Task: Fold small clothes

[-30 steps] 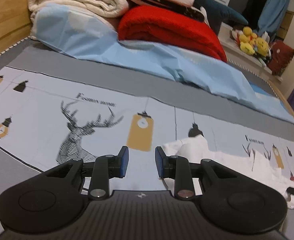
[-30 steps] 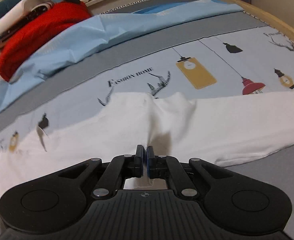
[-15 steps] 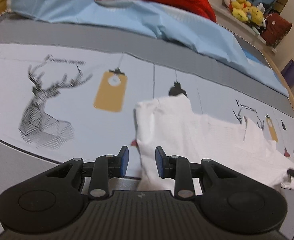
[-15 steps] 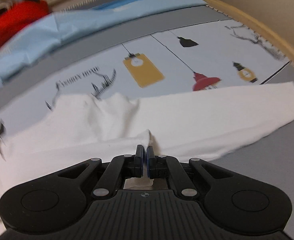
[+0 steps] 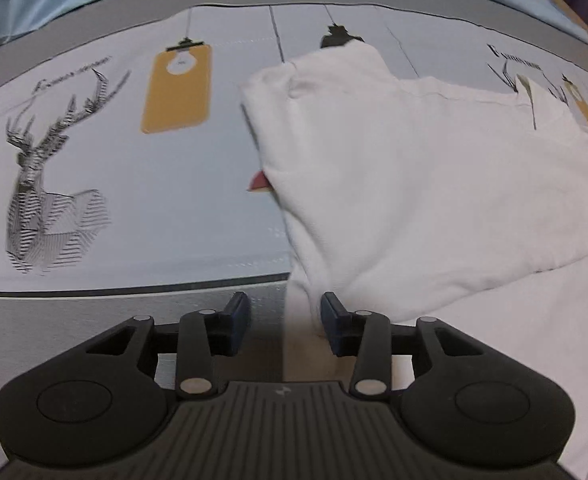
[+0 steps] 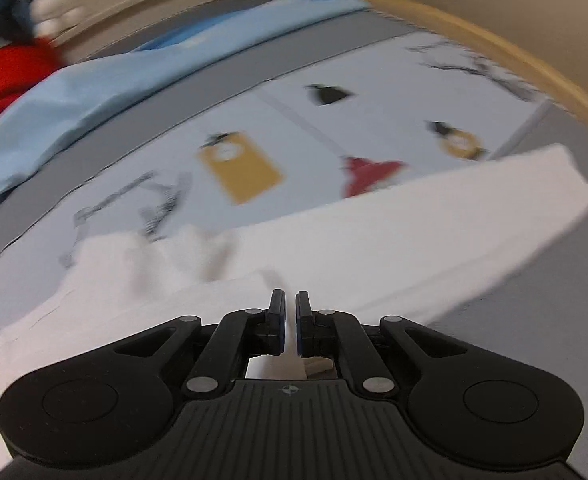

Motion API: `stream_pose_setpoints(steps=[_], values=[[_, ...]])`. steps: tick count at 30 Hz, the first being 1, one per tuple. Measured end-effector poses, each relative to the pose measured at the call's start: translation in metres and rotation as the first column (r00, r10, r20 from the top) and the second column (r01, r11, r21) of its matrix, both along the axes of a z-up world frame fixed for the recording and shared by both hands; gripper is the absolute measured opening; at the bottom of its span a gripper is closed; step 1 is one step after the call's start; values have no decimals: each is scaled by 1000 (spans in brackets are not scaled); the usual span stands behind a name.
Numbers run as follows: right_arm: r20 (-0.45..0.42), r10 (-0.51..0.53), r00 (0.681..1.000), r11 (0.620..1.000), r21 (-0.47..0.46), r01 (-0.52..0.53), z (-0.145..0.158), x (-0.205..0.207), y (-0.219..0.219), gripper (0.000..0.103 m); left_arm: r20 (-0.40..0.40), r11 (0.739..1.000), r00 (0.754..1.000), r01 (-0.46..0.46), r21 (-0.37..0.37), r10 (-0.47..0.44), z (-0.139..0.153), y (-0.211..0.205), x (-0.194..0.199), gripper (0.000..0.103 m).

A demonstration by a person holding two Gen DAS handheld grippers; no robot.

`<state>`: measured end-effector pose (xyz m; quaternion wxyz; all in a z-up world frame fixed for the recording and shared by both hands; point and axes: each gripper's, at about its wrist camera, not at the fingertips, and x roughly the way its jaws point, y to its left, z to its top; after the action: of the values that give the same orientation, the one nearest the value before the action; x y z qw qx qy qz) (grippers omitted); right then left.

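**Both grippers part over the white garment on the bed**

A white garment (image 5: 414,184) lies spread on the printed bedsheet (image 5: 133,184), near the bed's front edge, partly folded over itself. The left gripper (image 5: 285,314) points steeply down at the garment's left edge; its jaws have just been opening and stand apart, the cloth edge between them but not pinched. The right gripper (image 6: 289,312) has just begun opening: a narrow gap shows, white cloth below it, nothing clamped.

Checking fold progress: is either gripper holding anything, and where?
Left gripper: nothing; jaws, just opening, straddle white garment edge. Right gripper: narrow gap, grip cannot be told.
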<state>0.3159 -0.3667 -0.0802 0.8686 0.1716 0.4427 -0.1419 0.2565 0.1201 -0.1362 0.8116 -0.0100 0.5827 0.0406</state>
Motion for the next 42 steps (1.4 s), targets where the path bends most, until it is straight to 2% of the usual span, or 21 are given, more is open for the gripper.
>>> stream_pose_setpoints(steps=[3, 4, 7, 10, 12, 13, 14, 17, 19, 20, 24, 25, 26, 27, 28, 29, 31, 34, 37, 39, 42], values=[[64, 0, 998, 1000, 3, 0, 9, 0, -5, 8, 7, 994, 1000, 6, 107, -7, 5, 0, 0, 44], [90, 17, 996, 1000, 10, -18, 12, -1, -3, 8, 12, 995, 1000, 6, 102, -7, 6, 1, 0, 44], [116, 102, 988, 990, 84, -112, 7, 0, 5, 8, 76, 1000, 997, 1, -15, 0, 17, 1, -1, 44], [-14, 191, 982, 967, 176, -185, -17, 10, 14, 15, 114, 997, 993, 40, -64, -33, 21, -6, 1, 44], [-159, 211, 964, 972, 135, -191, -39, 13, 19, 15, 29, 998, 998, 57, -16, -56, 4, -11, 0, 44], [-185, 202, 962, 976, 124, -181, -44, 11, 18, 15, 1, 997, 998, 69, 23, -69, -5, -10, -1, 49], [-180, 191, 965, 977, 130, -169, -44, 10, 16, 15, 7, 996, 997, 75, 37, -75, -7, -9, -3, 56], [-90, 177, 980, 977, 136, -164, -26, 8, 13, 17, 13, 998, 999, 46, 38, -46, 2, -5, -1, 52], [-34, 199, 979, 972, 131, -193, -21, 6, 15, 24, 30, 996, 997, 71, 61, -73, 7, -10, -2, 51], [-46, 204, 978, 971, 139, -196, -24, 7, 14, 28, 22, 995, 996, 83, 57, -84, 5, -12, -2, 51], [-150, 180, 972, 969, 198, -149, -45, 9, 10, 28, -19, 989, 993, 122, 78, -121, -5, -8, -2, 52], [-146, 186, 972, 970, 187, -158, -42, 9, 11, 28, -26, 988, 993, 120, 101, -118, -4, -6, -4, 45], [-139, 196, 971, 971, 164, -172, -39, 9, 13, 29, -52, 978, 992, 123, 167, -116, -6, -5, -4, 31], [-131, 205, 970, 972, 144, -186, -35, 10, 15, 29, -70, 962, 990, 134, 239, -120, -9, -5, -5, 30], [-121, 213, 969, 972, 128, -198, -32, 10, 17, 29, -78, 957, 991, 128, 259, -112, -11, -2, -5, 30], [-113, 218, 969, 971, 123, -204, -30, 10, 18, 29, -61, 973, 994, 100, 208, -89, -7, 2, -4, 30], [-102, 217, 971, 970, 132, -203, -27, 8, 20, 29, 40, 994, 995, 85, 65, -87, 12, 1, -5, 30], [-66, 230, 971, 964, 151, -218, -23, 10, 21, 29, 159, 989, 976, 148, 0, -146, 29, -14, -8, 30], [-55, 245, 968, 960, 154, -235, -24, 10, 22, 30, 104, 987, 985, 145, -72, -137, 14, -20, -1, 30], [-101, 233, 967, 962, 171, -214, -35, 11, 18, 30, -8, 988, 988, 151, -37, -152, -8, -22, 3, 38], [-127, 213, 969, 966, 179, -189, -43, 10, 9, 29, -11, 987, 987, 160, -15, -160, -3, -28, 6, 39]])
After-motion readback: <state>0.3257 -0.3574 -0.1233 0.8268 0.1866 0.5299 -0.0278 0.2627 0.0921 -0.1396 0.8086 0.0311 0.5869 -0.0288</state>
